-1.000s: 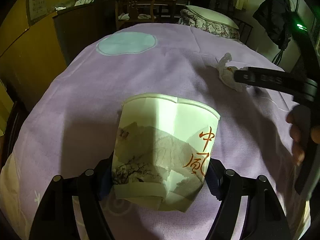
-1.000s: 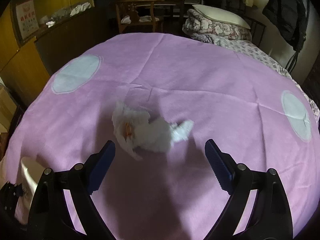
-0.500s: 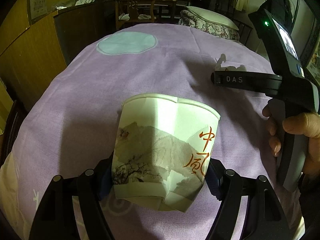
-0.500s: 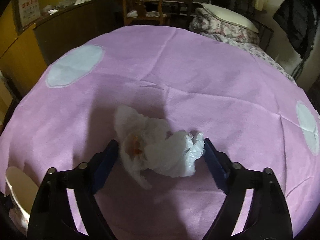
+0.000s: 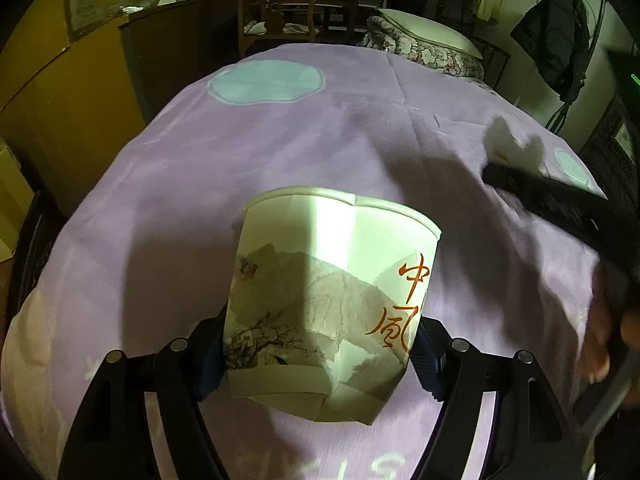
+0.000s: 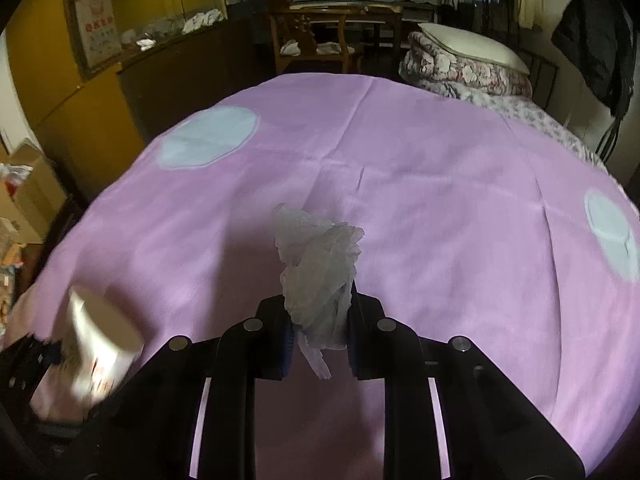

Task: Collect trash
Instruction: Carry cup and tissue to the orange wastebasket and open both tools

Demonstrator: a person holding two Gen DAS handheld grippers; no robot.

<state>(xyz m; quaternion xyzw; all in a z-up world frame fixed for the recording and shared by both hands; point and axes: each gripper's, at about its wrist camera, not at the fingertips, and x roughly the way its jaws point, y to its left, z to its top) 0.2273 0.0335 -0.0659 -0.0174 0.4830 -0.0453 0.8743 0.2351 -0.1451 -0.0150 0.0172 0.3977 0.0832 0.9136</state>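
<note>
My left gripper (image 5: 318, 356) is shut on a dented white paper cup (image 5: 328, 300) with a grey landscape print and red characters, held upright above the purple cloth (image 5: 280, 152). The cup also shows blurred at the lower left of the right wrist view (image 6: 100, 344). My right gripper (image 6: 318, 336) is shut on a crumpled white tissue (image 6: 318, 272) and holds it above the cloth (image 6: 440, 200). In the left wrist view the tissue (image 5: 514, 148) sticks up at the tip of the right gripper's dark body (image 5: 560, 200).
The purple cloth has pale blue round patches (image 6: 208, 136) (image 6: 612, 232). Behind it stand a wooden chair (image 6: 316, 40), folded floral bedding (image 6: 464, 68), a dark cabinet (image 6: 168, 76) and a hanging black jacket (image 5: 556, 36). Cardboard boxes (image 6: 24, 192) sit at the left.
My right gripper closed on the tissue and lifted it off the cloth. My left gripper kept holding the cup in place.
</note>
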